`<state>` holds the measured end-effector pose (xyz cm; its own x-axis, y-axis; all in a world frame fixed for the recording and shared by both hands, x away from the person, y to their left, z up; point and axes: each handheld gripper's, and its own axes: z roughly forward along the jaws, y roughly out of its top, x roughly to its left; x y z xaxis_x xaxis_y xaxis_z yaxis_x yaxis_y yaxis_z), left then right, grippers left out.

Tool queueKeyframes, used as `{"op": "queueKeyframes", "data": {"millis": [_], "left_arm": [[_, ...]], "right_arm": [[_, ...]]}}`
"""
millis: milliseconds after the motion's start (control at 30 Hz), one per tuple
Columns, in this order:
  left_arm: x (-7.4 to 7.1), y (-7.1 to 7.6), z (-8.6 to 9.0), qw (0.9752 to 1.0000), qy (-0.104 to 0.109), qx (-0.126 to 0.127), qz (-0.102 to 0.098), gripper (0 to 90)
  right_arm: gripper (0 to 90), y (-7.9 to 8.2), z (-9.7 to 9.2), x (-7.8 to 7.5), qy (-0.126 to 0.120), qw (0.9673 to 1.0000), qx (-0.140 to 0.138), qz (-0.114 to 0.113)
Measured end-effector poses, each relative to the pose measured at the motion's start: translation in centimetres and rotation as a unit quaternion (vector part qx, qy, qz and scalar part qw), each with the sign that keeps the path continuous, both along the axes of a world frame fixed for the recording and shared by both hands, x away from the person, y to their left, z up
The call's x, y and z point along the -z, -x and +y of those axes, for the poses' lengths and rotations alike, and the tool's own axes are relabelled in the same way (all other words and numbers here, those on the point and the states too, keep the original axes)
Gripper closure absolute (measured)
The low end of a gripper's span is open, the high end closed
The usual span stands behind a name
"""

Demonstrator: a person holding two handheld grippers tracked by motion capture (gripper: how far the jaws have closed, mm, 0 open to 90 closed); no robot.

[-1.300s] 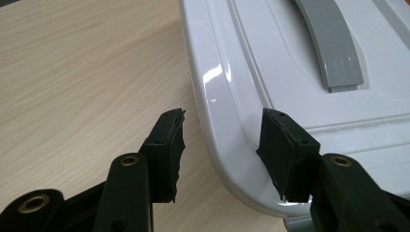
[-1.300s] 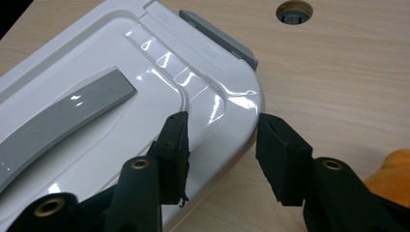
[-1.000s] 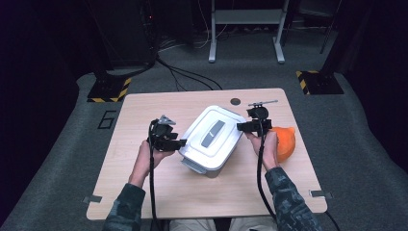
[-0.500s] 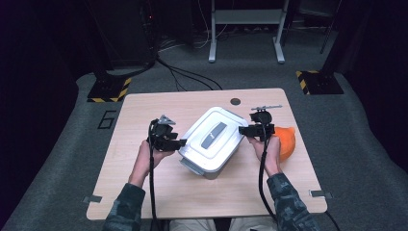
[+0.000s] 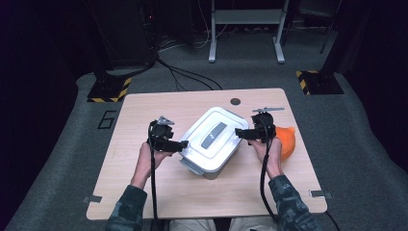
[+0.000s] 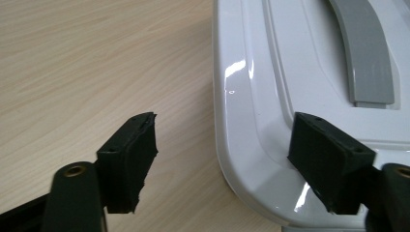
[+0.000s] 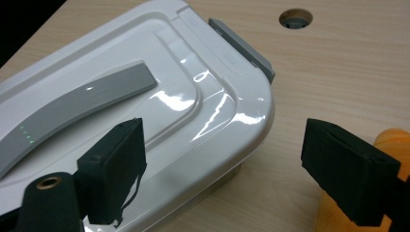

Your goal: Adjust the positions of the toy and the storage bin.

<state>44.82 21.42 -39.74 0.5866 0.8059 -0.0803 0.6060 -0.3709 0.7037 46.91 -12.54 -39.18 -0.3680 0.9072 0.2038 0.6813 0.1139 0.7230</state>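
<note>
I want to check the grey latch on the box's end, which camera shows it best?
The right gripper view: the grey latch sits close and sharp on the white box. The high view shows it tiny. The left gripper view catches the lid's edge and handle.

Single readable mark: large dark numeral (image 5: 107,119), apparently a "6", on grey floor carpet (image 5: 72,144) just beside bench (image 5: 144,103) left edge. No lettering legible on white lidded box (image 5: 211,139).
</note>
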Motion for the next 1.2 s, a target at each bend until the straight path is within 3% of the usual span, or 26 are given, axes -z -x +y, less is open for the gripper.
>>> {"op": "queueKeyframes", "data": {"millis": [100, 300, 533, 900, 1000, 1200], "left_arm": [[0.0, 0.1, -0.1, 1.0, -0.006, -0.002, -0.005, 17.1], [-0.1, 0.2, 0.6, 0.9999, 0.007, -0.002, -0.009, 11.0], [0.0, 0.6, 1.1, 0.9997, 0.016, -0.009, -0.013, 4.7], [0.0, 0.9, 1.7, 0.9996, 0.016, -0.015, -0.017, 1.2], [0.1, 1.1, 2.0, 0.9993, 0.022, -0.024, -0.02, 0.1], [0.0, 1.4, 2.2, 0.9991, 0.024, -0.026, -0.023, 0.1]], "right_arm": [[12.5, 1.0, -0.1, -0.7, 0.002, 0.9997, -0.015, -0.018], [5.5, 3.5, -0.6, -1.8, 0.019, 0.9973, -0.047, -0.053], [0.0, 6.1, -1.6, -1.8, 0.035, 0.9945, -0.062, -0.076], [0.0, 9.5, -5.0, -0.6, 0.053, 0.9927, -0.038, -0.102], [0.0, 11.0, -6.9, 0.5, 0.057, 0.9917, -0.02, -0.114], [0.0, 12.4, -9.6, 3.2, 0.052, 0.9928, 0.007, -0.108]]}}
